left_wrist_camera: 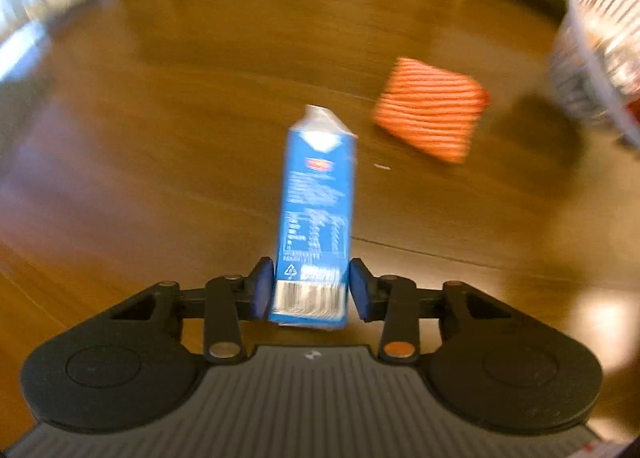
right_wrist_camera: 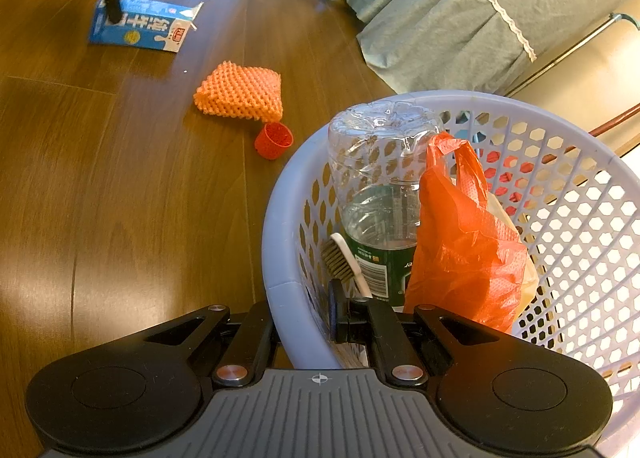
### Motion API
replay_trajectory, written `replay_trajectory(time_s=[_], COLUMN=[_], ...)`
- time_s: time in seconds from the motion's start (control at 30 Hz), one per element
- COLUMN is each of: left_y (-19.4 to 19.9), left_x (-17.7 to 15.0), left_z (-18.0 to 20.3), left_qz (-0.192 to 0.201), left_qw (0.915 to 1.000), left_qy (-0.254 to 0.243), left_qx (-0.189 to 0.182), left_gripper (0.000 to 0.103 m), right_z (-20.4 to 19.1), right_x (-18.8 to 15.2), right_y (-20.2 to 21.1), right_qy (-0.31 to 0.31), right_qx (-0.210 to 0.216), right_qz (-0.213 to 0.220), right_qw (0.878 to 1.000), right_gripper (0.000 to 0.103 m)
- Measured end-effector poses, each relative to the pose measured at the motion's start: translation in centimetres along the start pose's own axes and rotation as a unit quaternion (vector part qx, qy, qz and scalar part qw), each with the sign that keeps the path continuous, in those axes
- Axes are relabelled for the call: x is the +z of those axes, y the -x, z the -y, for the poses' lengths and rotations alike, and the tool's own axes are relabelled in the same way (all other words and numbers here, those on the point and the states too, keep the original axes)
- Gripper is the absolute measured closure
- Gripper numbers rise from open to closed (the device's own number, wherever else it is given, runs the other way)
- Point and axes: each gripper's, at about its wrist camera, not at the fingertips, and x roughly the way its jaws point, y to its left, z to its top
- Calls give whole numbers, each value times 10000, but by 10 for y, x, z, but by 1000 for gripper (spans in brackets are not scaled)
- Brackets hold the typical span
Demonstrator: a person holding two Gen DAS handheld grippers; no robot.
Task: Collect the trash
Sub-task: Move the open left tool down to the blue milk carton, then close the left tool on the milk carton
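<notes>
Your left claw is clamped on the base end of the blue milk carton, which lies on the wooden floor near the orange foam net. Your right claw pinches the rim of the lavender basket, which holds a plastic bottle and an orange bag.

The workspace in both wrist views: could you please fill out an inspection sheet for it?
Surface: brown wood floor, bare between items.
Job's things: blue milk carton lying on the floor; orange foam net and red cap loose; lavender basket holds a plastic bottle, orange bag and brush.
Clutter: nothing seen.
Grippers: left gripper shut on the carton's base; right gripper shut on the basket rim.
Cables: nothing seen.
Surroundings: teal fabric draped behind.
</notes>
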Motion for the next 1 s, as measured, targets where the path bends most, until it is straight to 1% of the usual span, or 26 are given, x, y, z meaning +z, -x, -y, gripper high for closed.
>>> replay_trajectory(time_s=[0.03, 0.07, 0.13, 0.23, 0.37, 0.43, 0.47, 0.57, 0.6, 0.63, 0.67, 0.7, 0.77, 0.8, 0.83, 0.87, 0.9, 0.93, 0.97, 1.0], left_y=[1, 2, 2, 4, 6, 7, 8, 7, 7, 4, 0, -2, -1, 0, 3, 6, 8, 9, 13, 16], left_x=[-3, -5, -9, -12, -12, -12, -11, -12, -13, -13, -14, -15, -16, -16, -15, -15, -14, -13, -12, -10], left_z=[0, 0, 2, -5, -14, -16, -16, -14, -14, -15, -16, -16, -12, -11, -8, -5, 0, 4, 9, 13], left_qz=[-54, -59, -71, 38, 145, 166, 174, 205, 209, 160, 21, -77, 10, 58, 162, 248, 290, 345, 439, 536], left_qw=[9999, 9999, 9995, 9992, 9989, 9991, 9992, 9978, 9960, 9916, 9858, 9844, 9918, 9939, 9965, 9977, 9982, 9982, 9979, 9977], left_qy=[10, -78, -213, -17, 187, 269, 291, 549, 676, 863, 1035, 1078, 916, 878, 767, 636, 487, 376, 306, 279], left_qx=[-129, -92, 201, 400, 415, 298, 214, -309, -550, -949, -1325, -1385, -889, -660, -291, -13, 198, 316, 353, 311], left_gripper=[68, 68, 67, 68, 68, 68, 68, 68, 68, 68, 68, 66, 51, 36, 28, 32, 34, 34, 34, 34], right_z=[1, 1, 3, 3, 2, 2, 2, 2, 2, 2, 2, 2, 2, 2, 2, 2, 2, 2, 2, 2], right_x=[0, 0, 1, 1, 1, 1, 1, 2, 2, 2, 2, 2, 2, 2, 2, 2, 2, 2, 2, 2], right_y=[0, 0, 0, 1, 1, 1, 1, 1, 1, 1, 0, 0, 0, 1, 0, 0, 0, 0, 0, 0], right_qy=[-10, -21, -36, -26, -10, -6, -5, -4, 2, 0, 1, -1, -2, 1, 2, 1, 0, 0, 1, -2], right_qx=[1, 1, 0, 3, 3, 2, 4, 1, 2, 3, 1, 3, 2, 2, 2, 2, 2, 3, 3, 3], right_qz=[1, 1, 1, 3, 4, 3, 3, 2, 1, -2, 0, 0, 2, 1, 0, 1, 0, 1, 3, 4], right_qw=[10000, 10000, 10000, 10000, 10000, 10000, 10000, 10000, 10000, 10000, 10000, 10000, 10000, 10000, 10000, 10000, 10000, 10000, 10000, 10000], right_gripper=[99, 99, 99, 99, 99, 99, 99, 99, 99, 99, 99, 99, 99, 99, 99, 99, 99, 99, 99, 99])
